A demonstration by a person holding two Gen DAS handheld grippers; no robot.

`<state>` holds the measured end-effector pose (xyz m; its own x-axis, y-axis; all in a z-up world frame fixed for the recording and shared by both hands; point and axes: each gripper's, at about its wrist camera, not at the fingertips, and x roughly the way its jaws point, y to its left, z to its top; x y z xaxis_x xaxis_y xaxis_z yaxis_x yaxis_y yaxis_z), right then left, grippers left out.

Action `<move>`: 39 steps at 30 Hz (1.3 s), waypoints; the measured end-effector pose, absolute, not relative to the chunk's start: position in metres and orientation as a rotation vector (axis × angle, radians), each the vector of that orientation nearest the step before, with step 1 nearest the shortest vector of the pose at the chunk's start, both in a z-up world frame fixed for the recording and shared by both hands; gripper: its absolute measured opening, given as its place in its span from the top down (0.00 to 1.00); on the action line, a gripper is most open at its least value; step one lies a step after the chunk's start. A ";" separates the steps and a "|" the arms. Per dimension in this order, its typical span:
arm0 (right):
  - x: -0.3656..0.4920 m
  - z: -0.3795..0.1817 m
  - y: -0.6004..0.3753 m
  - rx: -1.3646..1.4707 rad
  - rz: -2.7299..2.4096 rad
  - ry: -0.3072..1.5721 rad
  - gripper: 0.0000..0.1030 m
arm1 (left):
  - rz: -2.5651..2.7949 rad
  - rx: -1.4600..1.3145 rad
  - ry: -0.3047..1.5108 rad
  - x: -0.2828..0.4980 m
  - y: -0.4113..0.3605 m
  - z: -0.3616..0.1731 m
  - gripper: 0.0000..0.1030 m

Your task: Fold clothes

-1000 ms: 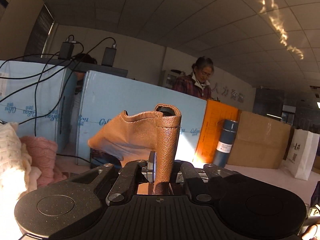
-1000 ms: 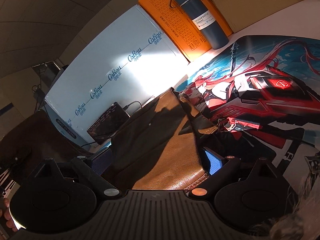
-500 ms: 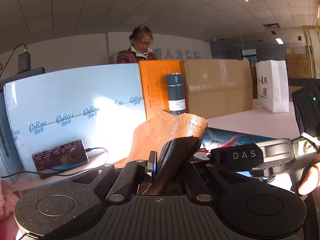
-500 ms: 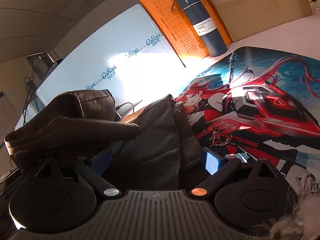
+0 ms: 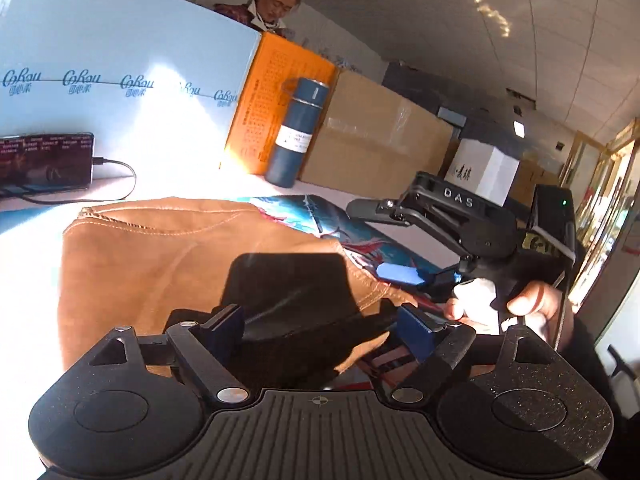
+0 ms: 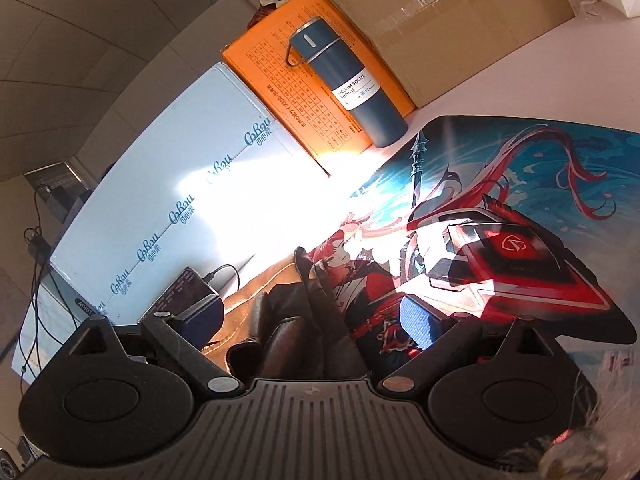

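Left wrist view shows the left gripper (image 5: 320, 326) with its jaws opening, spread wide over a shadowed fold of the brown leather garment (image 5: 160, 248), neither pad pressing on it; the garment lies on the printed desk mat (image 5: 332, 216) before a blue vacuum bottle (image 5: 298, 132). Right wrist view shows the right gripper (image 6: 312, 320) spread wide too, a dark bunched edge of the garment between its 2 blue pads, untouched, and the same gripper appears beside the garment in the left view, held by a hand (image 5: 516, 300).

Hard sunlight blows out the pale blue board (image 5: 120, 80) ahead of each claw; the brown garment (image 5: 168, 256) falls into deep shadow nearer them. Fisheye bends the edges.
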<state>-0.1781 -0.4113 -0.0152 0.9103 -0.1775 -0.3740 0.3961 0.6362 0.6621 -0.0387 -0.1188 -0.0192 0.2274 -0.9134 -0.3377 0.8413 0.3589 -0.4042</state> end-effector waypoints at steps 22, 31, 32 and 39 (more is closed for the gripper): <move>-0.144 -0.008 -0.376 0.642 -0.246 0.413 0.82 | -0.909 -0.329 0.768 0.014 -0.073 -0.045 0.10; -0.156 -0.020 -0.381 0.646 -0.351 0.408 0.27 | -0.924 -0.299 0.789 0.008 -0.079 -0.047 0.10; -0.159 -0.020 -0.383 0.671 -0.345 0.403 0.27 | -0.927 -0.300 0.792 0.007 -0.079 -0.047 0.10; -0.168 -0.025 -0.389 0.782 -0.310 0.424 0.20 | -0.942 -0.275 0.828 -0.008 -0.088 -0.041 0.09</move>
<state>-0.1681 -0.3891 -0.0252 0.8717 -0.1123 -0.4770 0.4204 0.6714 0.6103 -0.0075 -0.0875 -0.0407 0.3157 -0.8026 -0.5062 0.6045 0.5813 -0.5447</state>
